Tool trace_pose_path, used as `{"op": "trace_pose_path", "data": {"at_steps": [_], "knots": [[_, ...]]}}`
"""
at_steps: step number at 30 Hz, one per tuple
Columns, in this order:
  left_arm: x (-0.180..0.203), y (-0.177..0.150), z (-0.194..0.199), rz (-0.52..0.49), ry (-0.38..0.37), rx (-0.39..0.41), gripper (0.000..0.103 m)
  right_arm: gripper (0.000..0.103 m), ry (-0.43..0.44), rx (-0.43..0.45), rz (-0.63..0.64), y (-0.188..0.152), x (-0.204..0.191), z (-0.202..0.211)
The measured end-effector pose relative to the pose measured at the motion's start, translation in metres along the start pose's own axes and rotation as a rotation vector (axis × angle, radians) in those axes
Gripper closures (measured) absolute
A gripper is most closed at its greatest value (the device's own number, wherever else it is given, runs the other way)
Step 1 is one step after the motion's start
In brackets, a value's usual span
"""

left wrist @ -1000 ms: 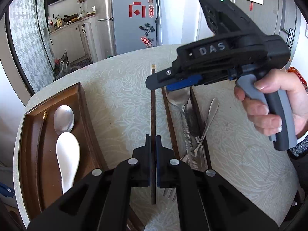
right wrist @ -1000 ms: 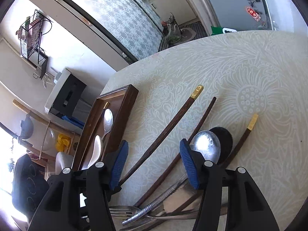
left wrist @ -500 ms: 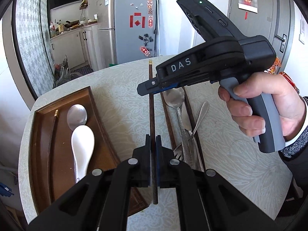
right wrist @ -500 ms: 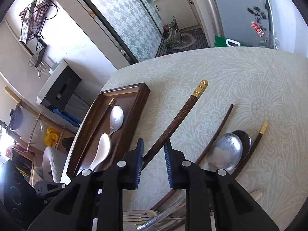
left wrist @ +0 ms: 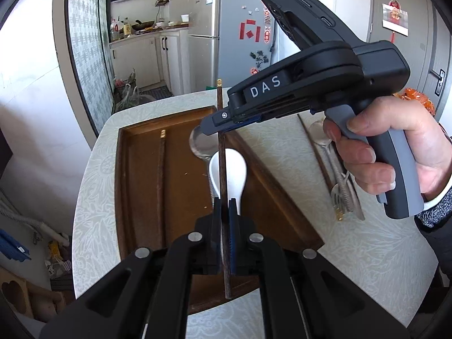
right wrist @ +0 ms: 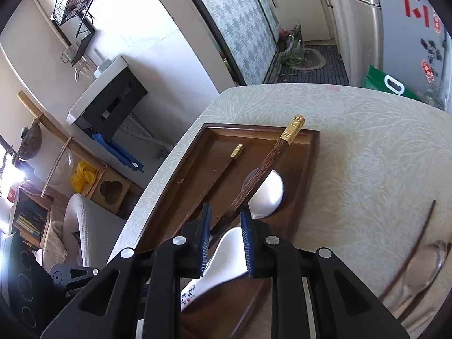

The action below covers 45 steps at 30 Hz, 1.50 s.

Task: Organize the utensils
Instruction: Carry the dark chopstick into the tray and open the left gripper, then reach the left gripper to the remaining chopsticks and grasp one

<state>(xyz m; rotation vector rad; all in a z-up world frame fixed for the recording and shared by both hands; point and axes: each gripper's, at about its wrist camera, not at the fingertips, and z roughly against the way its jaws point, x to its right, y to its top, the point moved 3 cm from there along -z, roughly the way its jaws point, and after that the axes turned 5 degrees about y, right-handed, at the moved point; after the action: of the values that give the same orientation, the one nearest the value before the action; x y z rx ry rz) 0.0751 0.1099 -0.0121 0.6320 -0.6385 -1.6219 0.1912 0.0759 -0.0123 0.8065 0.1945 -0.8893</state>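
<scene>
Lying in the wooden tray (left wrist: 132, 186) at the desk's (left wrist: 93, 197) left: one chopstick (left wrist: 161, 169), a metal spoon (right wrist: 268, 195), a white spoon (left wrist: 231, 169). Left gripper (left wrist: 224, 206) clamped on a second chopstick (left wrist: 221, 152) held above the tray; right gripper (right wrist: 226, 226) closed on the same chopstick. Remaining cutlery (left wrist: 339, 186) on the desk, right.

Tray (left wrist: 124, 175) on desk (left wrist: 93, 186), left side. In tray: chopstick (left wrist: 161, 169) left, two spoons (left wrist: 234, 169) right. Second chopstick (right wrist: 271, 158) above tray. Loose utensils (left wrist: 339, 180) on desk, right of tray.
</scene>
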Motion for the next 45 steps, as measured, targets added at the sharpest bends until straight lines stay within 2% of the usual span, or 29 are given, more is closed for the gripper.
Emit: {"op": "trace_pose_path", "data": {"at_steps": [6, 13, 14, 15, 18, 19, 21, 22, 23, 24, 27, 31, 35, 38, 45], "knots": [[-0.018, -0.008, -0.018, 0.024, 0.026, -0.032, 0.098, 0.082, -0.012, -0.039, 0.009, 0.004, -0.002, -0.033], [-0.021, -0.013, -0.028, 0.024, 0.038, -0.051, 0.097, 0.080, -0.017, -0.061, -0.007, 0.004, 0.006, -0.048], [-0.021, -0.013, -0.028, 0.023, 0.041, -0.053, 0.097, 0.078, -0.011, -0.066, -0.009, 0.003, 0.007, -0.047], [-0.020, -0.014, -0.029, 0.018, 0.046, -0.058, 0.097, 0.068, -0.004, -0.064, -0.016, 0.002, 0.009, -0.045], [-0.018, -0.017, -0.029, -0.013, 0.081, -0.060, 0.097, 0.050, 0.016, -0.044, -0.020, -0.001, 0.013, -0.025], [-0.018, -0.018, -0.030, -0.013, 0.084, -0.067, 0.097, 0.046, 0.021, -0.035, -0.021, -0.001, 0.014, -0.016], [-0.019, -0.018, -0.029, -0.012, 0.097, -0.060, 0.089, 0.043, 0.014, -0.012, -0.011, -0.004, 0.018, 0.010], [-0.019, -0.018, -0.026, -0.005, 0.099, -0.052, 0.084, 0.043, 0.008, 0.004, -0.003, -0.006, 0.020, 0.025], [-0.019, -0.016, -0.021, -0.002, 0.087, -0.035, 0.073, 0.041, -0.001, 0.021, 0.004, -0.008, 0.023, 0.040], [-0.017, -0.015, -0.014, 0.000, 0.068, -0.012, 0.063, 0.040, -0.014, 0.043, 0.008, -0.011, 0.027, 0.057], [-0.005, -0.007, 0.006, -0.001, -0.014, 0.051, 0.042, 0.038, -0.044, 0.095, 0.000, -0.025, 0.045, 0.103], [0.035, 0.003, 0.022, -0.059, -0.102, 0.077, 0.038, 0.038, -0.093, 0.143, -0.040, -0.046, 0.078, 0.148], [0.074, 0.007, 0.018, -0.128, -0.134, 0.077, 0.037, 0.038, -0.133, 0.165, -0.094, -0.066, 0.110, 0.172], [0.096, 0.013, 0.007, -0.154, -0.136, 0.065, 0.037, 0.038, -0.135, 0.175, -0.119, -0.079, 0.127, 0.179], [0.124, 0.032, -0.049, -0.183, -0.075, -0.014, 0.038, 0.038, -0.098, 0.166, -0.155, -0.093, 0.149, 0.169]]}}
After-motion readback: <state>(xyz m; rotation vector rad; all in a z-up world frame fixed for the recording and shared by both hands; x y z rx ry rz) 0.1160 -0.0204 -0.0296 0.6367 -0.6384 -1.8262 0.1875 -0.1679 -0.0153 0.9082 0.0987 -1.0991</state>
